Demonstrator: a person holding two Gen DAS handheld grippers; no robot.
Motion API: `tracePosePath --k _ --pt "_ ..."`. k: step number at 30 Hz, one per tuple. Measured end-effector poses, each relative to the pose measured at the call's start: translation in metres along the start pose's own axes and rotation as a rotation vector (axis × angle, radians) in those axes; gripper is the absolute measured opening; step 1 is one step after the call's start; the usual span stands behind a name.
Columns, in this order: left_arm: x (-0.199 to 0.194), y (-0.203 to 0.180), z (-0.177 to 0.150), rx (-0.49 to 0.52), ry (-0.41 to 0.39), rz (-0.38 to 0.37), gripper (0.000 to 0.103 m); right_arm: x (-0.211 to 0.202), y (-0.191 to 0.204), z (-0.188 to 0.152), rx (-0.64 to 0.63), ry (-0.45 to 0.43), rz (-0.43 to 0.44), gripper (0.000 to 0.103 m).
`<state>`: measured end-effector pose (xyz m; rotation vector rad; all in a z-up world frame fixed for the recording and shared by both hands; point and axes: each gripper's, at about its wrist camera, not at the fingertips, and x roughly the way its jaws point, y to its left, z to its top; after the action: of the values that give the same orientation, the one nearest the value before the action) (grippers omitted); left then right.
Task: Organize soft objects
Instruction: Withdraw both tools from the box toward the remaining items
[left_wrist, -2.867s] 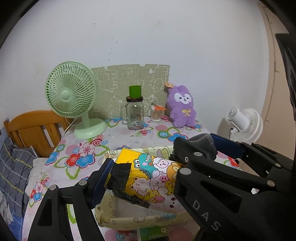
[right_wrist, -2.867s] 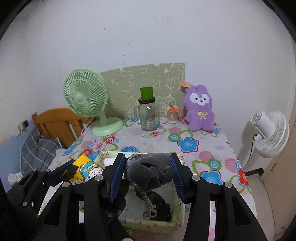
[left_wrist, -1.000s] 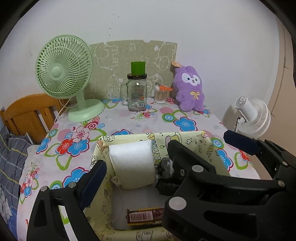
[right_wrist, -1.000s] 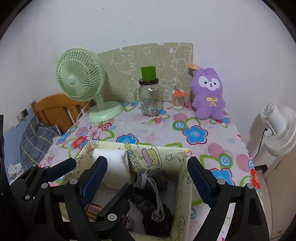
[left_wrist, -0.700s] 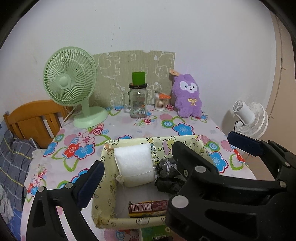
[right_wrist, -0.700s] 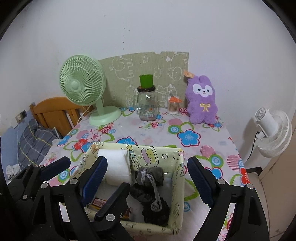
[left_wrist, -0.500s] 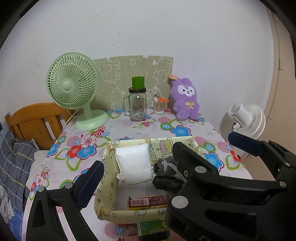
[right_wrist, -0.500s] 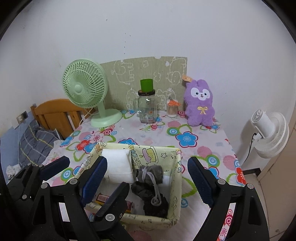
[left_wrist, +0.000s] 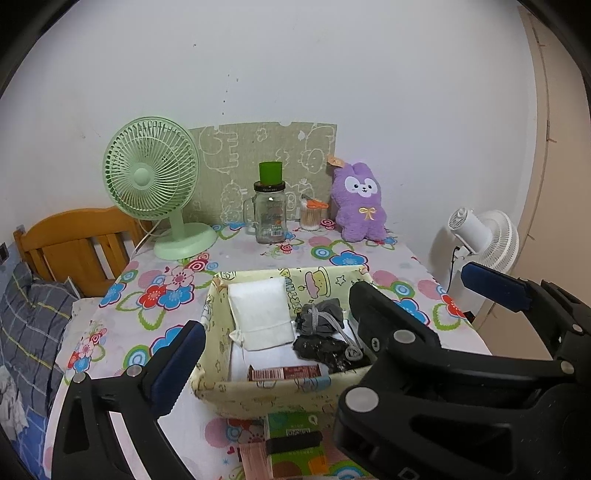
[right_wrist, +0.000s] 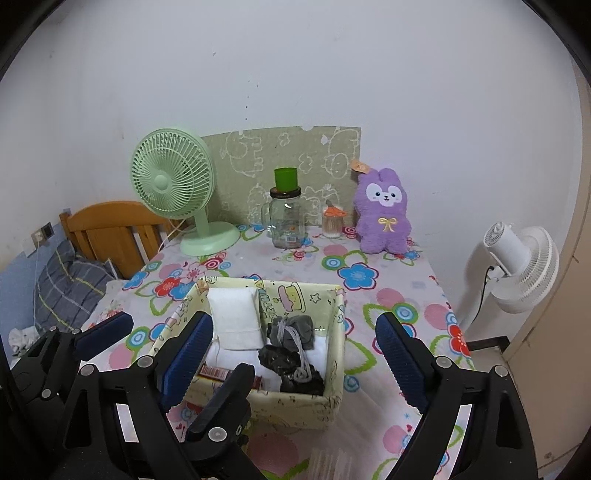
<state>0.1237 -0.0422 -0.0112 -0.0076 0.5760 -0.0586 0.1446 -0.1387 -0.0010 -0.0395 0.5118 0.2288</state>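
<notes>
Below your left gripper (left_wrist: 332, 314): green packet (left_wrist: 295, 430), unseen from right | both jaws apart, empty | basket (right_wrist: 295, 402) farther than earlier.

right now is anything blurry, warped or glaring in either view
Left wrist view: sharp, dark fisheye corners, door frame bowed, basket evenly lit. Right wrist view: same barrel warp, soft flat light, no glare, white fan stretched near the edge.

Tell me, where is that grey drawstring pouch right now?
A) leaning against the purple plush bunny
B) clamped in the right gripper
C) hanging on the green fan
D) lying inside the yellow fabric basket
D: the grey drawstring pouch lies in the yellow fabric basket, beside the white pouch.
</notes>
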Motion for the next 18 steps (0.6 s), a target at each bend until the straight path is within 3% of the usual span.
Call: tracePosePath --k 18 --pt "-0.025 -0.009 -0.035 -0.024 0.005 -0.008 0.103 -0.032 0.003 -0.034 0.006 -0.013 -0.013 0.092"
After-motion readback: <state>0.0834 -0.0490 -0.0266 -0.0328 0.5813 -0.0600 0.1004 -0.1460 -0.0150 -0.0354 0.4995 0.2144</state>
